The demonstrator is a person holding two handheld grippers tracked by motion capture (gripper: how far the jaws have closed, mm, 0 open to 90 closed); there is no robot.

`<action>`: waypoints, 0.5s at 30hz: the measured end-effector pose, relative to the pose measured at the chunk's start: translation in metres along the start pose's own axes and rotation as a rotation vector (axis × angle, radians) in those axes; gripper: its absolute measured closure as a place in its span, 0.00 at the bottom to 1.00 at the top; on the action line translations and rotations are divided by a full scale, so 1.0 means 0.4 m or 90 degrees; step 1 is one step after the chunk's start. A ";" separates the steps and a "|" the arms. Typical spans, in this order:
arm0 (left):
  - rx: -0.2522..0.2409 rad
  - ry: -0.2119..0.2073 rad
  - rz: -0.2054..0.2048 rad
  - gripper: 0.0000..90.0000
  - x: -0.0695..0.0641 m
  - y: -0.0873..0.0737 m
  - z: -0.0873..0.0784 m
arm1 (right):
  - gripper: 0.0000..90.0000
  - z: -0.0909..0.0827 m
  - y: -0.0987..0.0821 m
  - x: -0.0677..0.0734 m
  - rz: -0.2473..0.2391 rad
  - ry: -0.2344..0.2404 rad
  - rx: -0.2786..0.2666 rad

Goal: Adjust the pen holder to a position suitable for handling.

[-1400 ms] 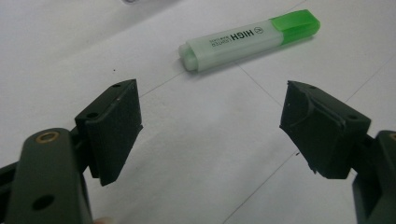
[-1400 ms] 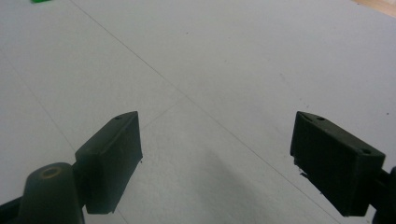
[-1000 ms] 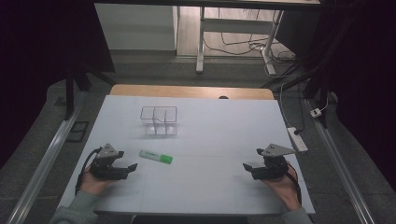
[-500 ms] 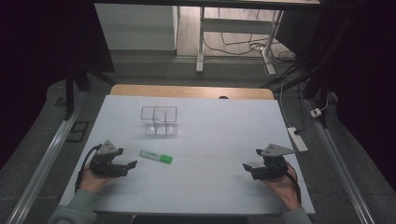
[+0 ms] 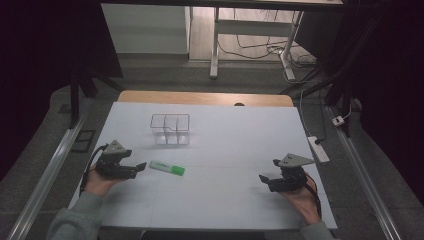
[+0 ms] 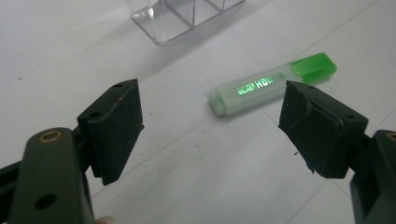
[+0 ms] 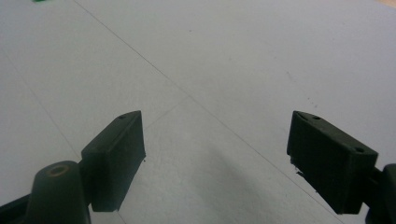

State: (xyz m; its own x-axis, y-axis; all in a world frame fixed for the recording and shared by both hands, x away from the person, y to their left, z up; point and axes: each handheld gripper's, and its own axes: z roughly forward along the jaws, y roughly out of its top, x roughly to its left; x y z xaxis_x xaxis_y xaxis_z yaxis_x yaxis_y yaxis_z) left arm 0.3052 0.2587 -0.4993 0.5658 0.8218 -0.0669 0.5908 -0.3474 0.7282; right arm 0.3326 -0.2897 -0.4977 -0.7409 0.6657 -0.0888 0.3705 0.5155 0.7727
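White table (image 5: 225, 150) (dim room) bears green highlighter (image 5: 167, 168).

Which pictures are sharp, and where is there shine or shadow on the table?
High view: dim surroundings, white table evenly lit. Left gripper view: highlighter label shines, clear organizer slightly soft. Right gripper view: soft shadow on table between open jaws of right gripper.

High view looked forward and down from above near edge, whole white table (image 5: 225, 200) in frame. Left gripper view sat low and close, faced green highlighter (image 6: 271, 88) and clear organizer (image 6: 182, 14); both shared with high view. Right gripper view sat low, close to bare tabletop near right edge.
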 end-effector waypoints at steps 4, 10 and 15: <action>0.001 0.001 -0.002 0.24 0.017 0.018 0.000 | 0.20 0.002 0.000 0.000 0.001 -0.001 0.001; 0.007 0.006 -0.020 0.24 0.050 0.039 0.010 | 0.21 0.002 0.000 0.001 0.001 -0.004 0.003; 0.021 0.015 -0.023 0.25 0.073 0.056 0.023 | 0.21 0.004 0.000 0.001 0.001 -0.002 0.005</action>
State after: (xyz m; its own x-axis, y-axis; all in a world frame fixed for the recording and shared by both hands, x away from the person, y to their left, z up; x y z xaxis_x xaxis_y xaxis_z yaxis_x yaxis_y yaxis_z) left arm 0.3403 0.2707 -0.4913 0.5306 0.8441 -0.0770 0.6296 -0.3317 0.7026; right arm 0.3333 -0.2886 -0.4985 -0.7384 0.6682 -0.0906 0.3757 0.5193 0.7675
